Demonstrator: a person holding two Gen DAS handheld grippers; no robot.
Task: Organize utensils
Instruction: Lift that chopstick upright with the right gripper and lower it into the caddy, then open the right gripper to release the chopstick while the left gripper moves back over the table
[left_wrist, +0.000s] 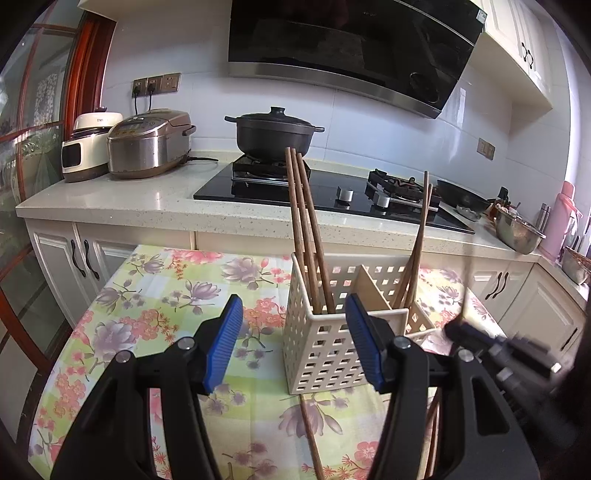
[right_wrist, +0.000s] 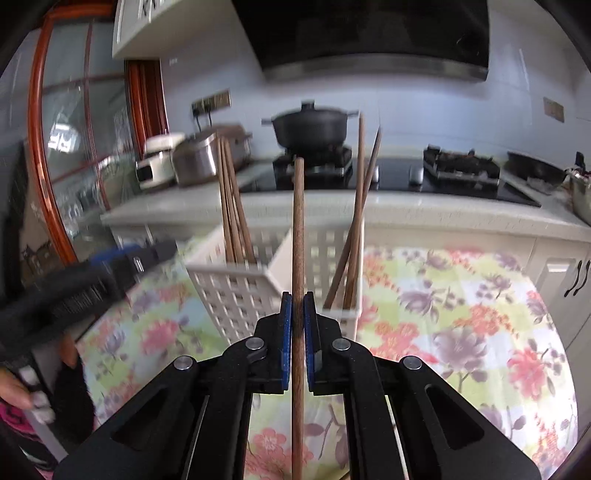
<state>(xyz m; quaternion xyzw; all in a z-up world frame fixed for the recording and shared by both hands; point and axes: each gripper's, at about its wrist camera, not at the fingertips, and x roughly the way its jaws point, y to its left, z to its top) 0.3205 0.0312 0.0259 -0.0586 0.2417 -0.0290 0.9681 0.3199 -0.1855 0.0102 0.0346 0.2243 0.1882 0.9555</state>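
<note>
Jaws of right gripper (right_wrist: 297, 306) are pinching one upright chopstick (right_wrist: 298, 229) at frame centre, just before the slotted caddy (right_wrist: 236, 291); left gripper (left_wrist: 293, 332) is idling open. Keep it vertical, drop into a compartment.

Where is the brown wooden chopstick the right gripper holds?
In the right wrist view, the brown wooden chopstick stands upright, pinched by the right gripper, just before the white perforated plastic holder.
</note>
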